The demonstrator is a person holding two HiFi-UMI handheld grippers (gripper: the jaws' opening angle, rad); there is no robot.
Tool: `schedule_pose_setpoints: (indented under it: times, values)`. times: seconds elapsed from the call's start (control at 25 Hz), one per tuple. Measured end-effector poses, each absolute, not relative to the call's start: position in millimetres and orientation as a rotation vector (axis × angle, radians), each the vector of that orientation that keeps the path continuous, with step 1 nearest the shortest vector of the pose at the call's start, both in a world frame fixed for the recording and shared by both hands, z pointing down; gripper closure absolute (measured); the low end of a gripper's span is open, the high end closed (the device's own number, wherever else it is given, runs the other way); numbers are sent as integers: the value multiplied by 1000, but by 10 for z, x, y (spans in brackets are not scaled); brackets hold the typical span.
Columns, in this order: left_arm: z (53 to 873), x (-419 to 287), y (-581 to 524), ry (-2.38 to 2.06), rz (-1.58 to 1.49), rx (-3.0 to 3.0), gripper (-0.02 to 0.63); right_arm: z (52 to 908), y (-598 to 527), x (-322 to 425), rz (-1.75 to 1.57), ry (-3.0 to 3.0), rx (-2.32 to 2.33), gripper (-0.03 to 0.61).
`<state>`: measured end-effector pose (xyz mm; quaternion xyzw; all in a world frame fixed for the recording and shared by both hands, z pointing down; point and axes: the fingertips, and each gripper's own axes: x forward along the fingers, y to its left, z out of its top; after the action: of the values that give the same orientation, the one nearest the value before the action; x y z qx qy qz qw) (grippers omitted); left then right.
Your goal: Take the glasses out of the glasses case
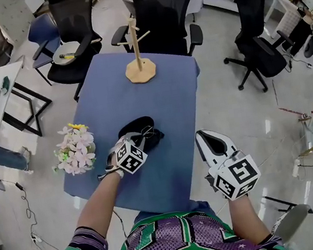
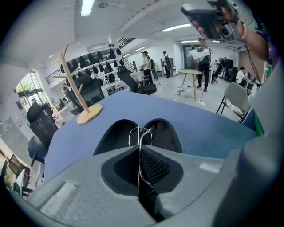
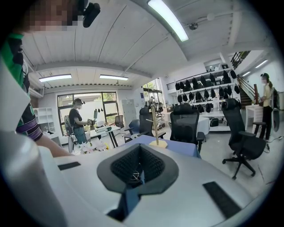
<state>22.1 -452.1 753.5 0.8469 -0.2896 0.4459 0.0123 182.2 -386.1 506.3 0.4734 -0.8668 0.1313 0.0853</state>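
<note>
Case point(image 1: 135, 124) open (glasses point(image 2: 140, 133) in left jaws)

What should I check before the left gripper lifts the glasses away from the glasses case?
1. Left gripper shut on the wire frame of the glasses: ok.
2. Glasses case lying open: ok.
3. Glasses fully clear of the case: cannot tell.
4. Right gripper shut, empty, apart from the case: ok.
5. Wooden stand and flowers apart from the case: ok.
</note>
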Motion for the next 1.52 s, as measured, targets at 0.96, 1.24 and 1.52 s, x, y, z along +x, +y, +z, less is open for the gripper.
schedule_pose_setpoints:
  times: [0.96,1.24,1.52]
  values:
    - [6739,158,-4354,-1069,1144,2768,596,4837,-3511,1620,321,-2578,1465,575]
    - [6255,46,-4185,-1131,960,2835,595,4651,-3343,1403,255,-2580,1476,575]
    - [5655,-165,-3851,-1217,722,2879,595,4401,-3146,1134,194,-2591,1500,575]
